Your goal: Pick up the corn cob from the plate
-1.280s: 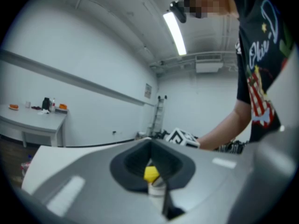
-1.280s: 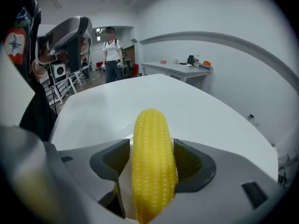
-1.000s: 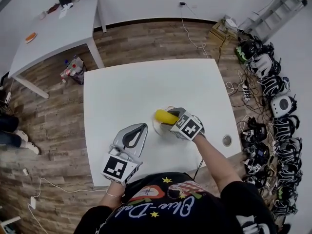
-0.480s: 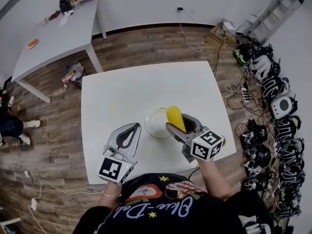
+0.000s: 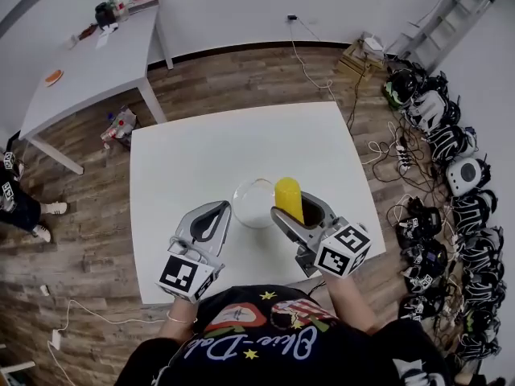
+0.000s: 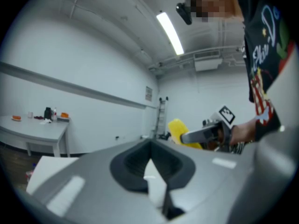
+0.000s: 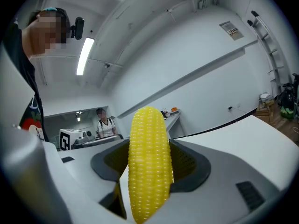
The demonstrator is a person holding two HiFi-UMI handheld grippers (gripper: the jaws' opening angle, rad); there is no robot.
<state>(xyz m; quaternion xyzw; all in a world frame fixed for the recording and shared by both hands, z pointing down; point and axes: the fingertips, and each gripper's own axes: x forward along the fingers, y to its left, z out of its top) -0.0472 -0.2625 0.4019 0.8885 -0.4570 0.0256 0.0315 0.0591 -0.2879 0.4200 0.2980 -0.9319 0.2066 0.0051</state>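
The yellow corn cob (image 5: 289,199) stands upright between the jaws of my right gripper (image 5: 295,209), which is shut on it and lifted above the table, just right of the clear plate (image 5: 249,205). In the right gripper view the corn cob (image 7: 148,164) fills the middle, pinched between both jaws. My left gripper (image 5: 208,223) hovers left of the plate, jaws closed with nothing between them. In the left gripper view the corn cob (image 6: 180,130) shows beyond the shut left gripper (image 6: 156,190), held by the other tool.
The plate sits near the middle of a white square table (image 5: 201,159). A second white table (image 5: 88,59) with small items stands at far left. Helmets and cables (image 5: 438,183) line the floor at right. A person's legs (image 5: 20,203) show at the left edge.
My right gripper has lifted the corn cob off the plate, turned it upright and carried it right and toward me. The left gripper has barely moved.
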